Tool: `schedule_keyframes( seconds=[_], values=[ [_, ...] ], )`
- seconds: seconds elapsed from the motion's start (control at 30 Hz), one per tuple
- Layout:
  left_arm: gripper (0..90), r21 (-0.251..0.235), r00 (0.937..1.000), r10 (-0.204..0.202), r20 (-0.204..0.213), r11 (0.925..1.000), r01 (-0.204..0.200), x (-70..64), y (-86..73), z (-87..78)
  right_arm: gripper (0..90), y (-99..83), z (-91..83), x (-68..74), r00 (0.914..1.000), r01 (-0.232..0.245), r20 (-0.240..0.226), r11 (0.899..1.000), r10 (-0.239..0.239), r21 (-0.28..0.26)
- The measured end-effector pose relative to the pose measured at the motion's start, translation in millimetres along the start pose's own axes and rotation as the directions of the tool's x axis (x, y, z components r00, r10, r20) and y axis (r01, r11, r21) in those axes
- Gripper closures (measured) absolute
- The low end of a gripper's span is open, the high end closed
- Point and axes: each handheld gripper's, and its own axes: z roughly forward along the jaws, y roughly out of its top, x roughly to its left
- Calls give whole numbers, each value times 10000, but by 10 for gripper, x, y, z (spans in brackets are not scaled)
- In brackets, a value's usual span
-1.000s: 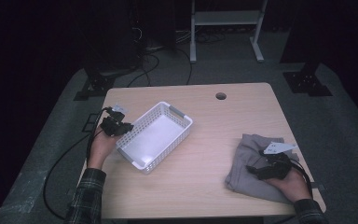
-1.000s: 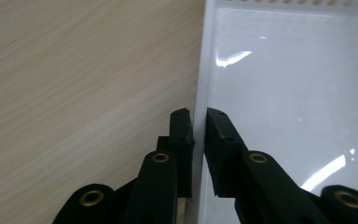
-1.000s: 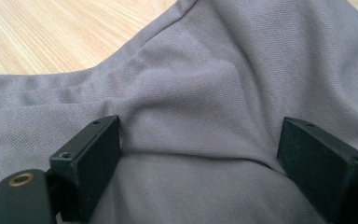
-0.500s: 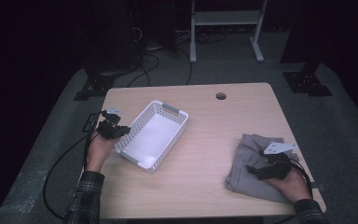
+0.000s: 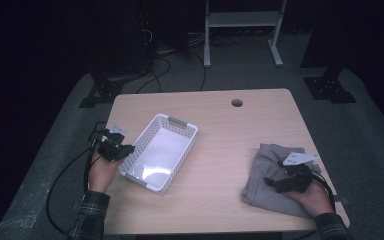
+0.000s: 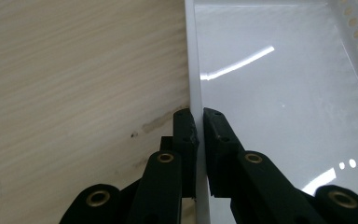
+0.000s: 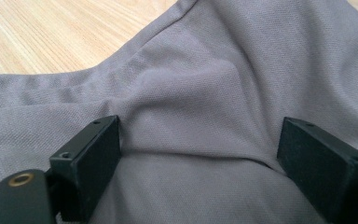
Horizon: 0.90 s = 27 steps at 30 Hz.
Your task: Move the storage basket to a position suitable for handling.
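A white perforated basket (image 5: pixel 180 131) lies empty on the left half of the wooden table. My left gripper (image 5: pixel 128 150) is shut on the basket's near-left wall (image 6: pixel 196 88), one jaw outside and one inside. A crumpled grey cloth (image 5: pixel 265 172) lies at the table's front right. My right gripper (image 5: pixel 270 184) rests on that cloth with its jaws wide open. In the right gripper view a raised fold of the grey cloth (image 7: pixel 200 102) sits between the two spread jaws of the right gripper (image 7: pixel 200 154), which press down on the fabric either side.
A round cable hole (image 5: pixel 237 103) sits near the table's far edge. The bare table top (image 5: pixel 230 140) stretches between basket and cloth. Black cables (image 5: pixel 65 175) trail off the left edge to the floor. A white metal stand (image 5: pixel 240 30) is behind the table.
The basket has been dragged a little to the left and toward the near edge by my left gripper. The right gripper has stayed on the cloth.
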Motion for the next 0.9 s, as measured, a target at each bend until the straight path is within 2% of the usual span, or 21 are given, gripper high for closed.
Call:
schedule_keyframes(
  seconds=[0.2, 0.37, 0.57, 0.7, 0.9],
  values=[
    [843, -64, 9997, -203, -148, 9998, 202, -4, -173, -134, 125, 1, 0, 0, 10000, -15, 0, 10000, 15, 16],
    [844, -105, 9986, -441, -278, 9990, 438, 49, -303, -236, 125, 2, 1, 2, 10000, -39, -3, 10000, 39, 17],
    [844, -175, 9970, -642, -422, 9978, 635, 84, -376, -289, 125, 3, 1, 2, 10000, -35, -8, 10000, 35, 13],
    [837, -227, 9977, -492, -461, 9986, 482, 79, -370, -290, 125, 4, 2, 2, 10000, -41, -4, 10000, 41, 13],
    [716, -741, 9988, -160, -459, 9972, 126, 12, -270, -362, 124, 4, 3, 0, 10000, -32, -10, 10000, 32, 16]
  ],
)
